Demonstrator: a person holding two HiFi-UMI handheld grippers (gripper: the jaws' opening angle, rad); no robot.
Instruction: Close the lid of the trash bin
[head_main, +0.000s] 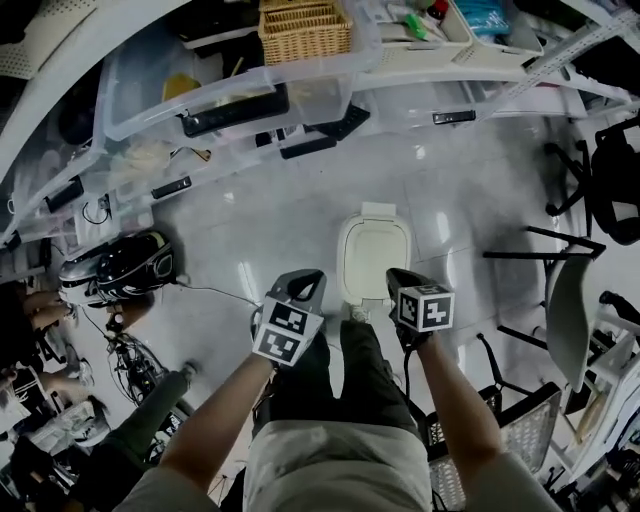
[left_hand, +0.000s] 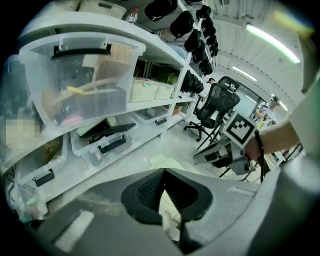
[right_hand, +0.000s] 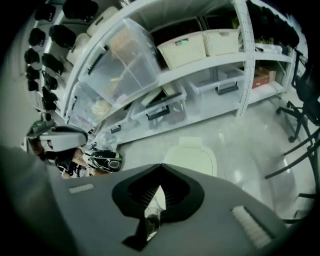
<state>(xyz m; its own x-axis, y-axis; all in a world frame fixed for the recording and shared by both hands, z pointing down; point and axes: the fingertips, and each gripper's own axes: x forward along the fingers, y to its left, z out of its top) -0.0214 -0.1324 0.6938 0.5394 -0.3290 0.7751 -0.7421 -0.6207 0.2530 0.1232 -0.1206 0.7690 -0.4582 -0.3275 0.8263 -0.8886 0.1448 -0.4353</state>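
Note:
A cream-white trash bin (head_main: 375, 255) stands on the pale floor, and its lid lies flat down on it. In the right gripper view the trash bin (right_hand: 192, 157) shows just beyond the jaws. My left gripper (head_main: 310, 278) hovers to the left of the bin's near edge, jaws together and holding nothing. My right gripper (head_main: 396, 276) hangs at the bin's near right corner, also shut and empty. In the left gripper view the left gripper (left_hand: 164, 171) has its tips meeting, and the right gripper (right_hand: 160, 166) looks the same in its own view. A person's dark shoe (head_main: 357, 314) rests at the bin's front.
White shelving (head_main: 420, 62) with clear storage boxes (head_main: 240, 95) and a wicker basket (head_main: 305, 28) runs along the far side. A black-and-white helmet (head_main: 130, 264) lies on the floor at left. Black chairs (head_main: 610, 180) and a grey chair (head_main: 570, 315) stand at right. Cables and another person's arm (head_main: 150, 420) are at lower left.

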